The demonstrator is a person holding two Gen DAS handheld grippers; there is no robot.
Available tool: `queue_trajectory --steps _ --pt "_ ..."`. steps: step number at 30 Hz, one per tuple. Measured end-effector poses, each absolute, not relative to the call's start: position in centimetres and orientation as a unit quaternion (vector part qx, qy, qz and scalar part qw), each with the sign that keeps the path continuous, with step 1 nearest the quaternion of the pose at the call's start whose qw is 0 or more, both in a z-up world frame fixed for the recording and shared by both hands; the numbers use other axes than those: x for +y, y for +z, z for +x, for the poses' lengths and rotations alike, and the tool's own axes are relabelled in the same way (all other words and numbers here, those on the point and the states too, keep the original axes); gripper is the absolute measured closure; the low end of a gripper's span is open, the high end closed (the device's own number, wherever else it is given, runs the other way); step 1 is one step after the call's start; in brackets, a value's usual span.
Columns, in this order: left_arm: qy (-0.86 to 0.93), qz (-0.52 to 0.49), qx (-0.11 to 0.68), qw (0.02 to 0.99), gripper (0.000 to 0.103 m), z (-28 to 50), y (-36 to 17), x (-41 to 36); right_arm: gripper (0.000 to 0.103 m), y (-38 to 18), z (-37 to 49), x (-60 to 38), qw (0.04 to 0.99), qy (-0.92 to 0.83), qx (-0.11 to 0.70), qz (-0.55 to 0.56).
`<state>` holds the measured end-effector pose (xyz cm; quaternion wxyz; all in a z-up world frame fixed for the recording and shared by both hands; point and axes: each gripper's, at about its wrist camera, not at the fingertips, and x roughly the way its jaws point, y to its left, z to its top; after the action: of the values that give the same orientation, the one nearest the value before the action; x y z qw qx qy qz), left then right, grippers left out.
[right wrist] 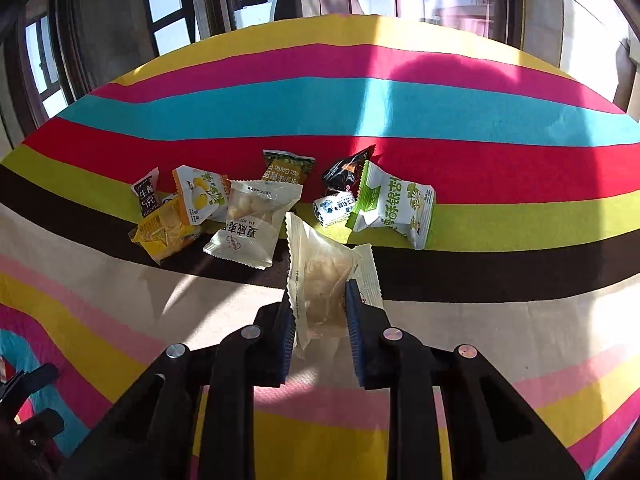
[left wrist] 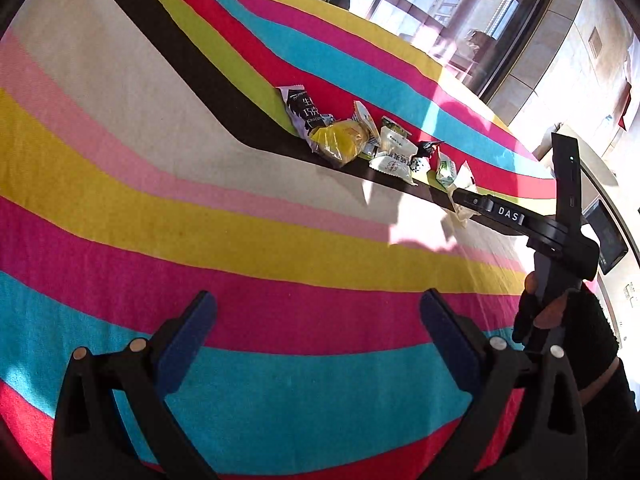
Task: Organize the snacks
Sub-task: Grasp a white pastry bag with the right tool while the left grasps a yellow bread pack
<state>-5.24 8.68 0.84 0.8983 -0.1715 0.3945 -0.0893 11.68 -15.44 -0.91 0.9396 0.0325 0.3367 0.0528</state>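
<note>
From the left wrist I see my left gripper (left wrist: 316,320) hanging with jaws spread wide and empty over the striped cloth (left wrist: 120,160). The snack pile (left wrist: 360,140) lies farther off along the dark stripe, and my right gripper (left wrist: 466,200) reaches in beside it.

From the right wrist, my right gripper (right wrist: 320,312) is clamped on a translucent white snack packet (right wrist: 324,280), held just in front of the other packets (right wrist: 256,208).

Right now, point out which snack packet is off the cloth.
The translucent white packet pinched in the right claw; the other packets lie on the striped cloth.
</note>
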Motion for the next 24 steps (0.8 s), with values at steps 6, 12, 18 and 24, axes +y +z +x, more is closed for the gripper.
queue_trajectory --steps 6,12,18,24 --pt "-0.089 -0.171 0.395 0.898 0.002 -5.3 0.9 8.7 0.080 -1.4 2.6 -17.1 0.941 0.072 0.323 0.067" --pt "-0.084 -0.164 0.399 0.898 0.002 -5.3 0.8 8.4 0.080 -2.2 -1.3 -17.6 0.936 0.082 0.306 0.150" --pt "-0.067 -0.118 0.420 0.897 0.002 -4.6 0.9 7.3 0.080 -2.6 -2.5 -17.6 0.938 0.077 0.294 0.166" --pt "-0.065 -0.038 0.421 0.904 0.002 0.0 1.8 4.7 0.080 -2.9 -2.2 -17.7 0.936 0.083 0.297 0.170"
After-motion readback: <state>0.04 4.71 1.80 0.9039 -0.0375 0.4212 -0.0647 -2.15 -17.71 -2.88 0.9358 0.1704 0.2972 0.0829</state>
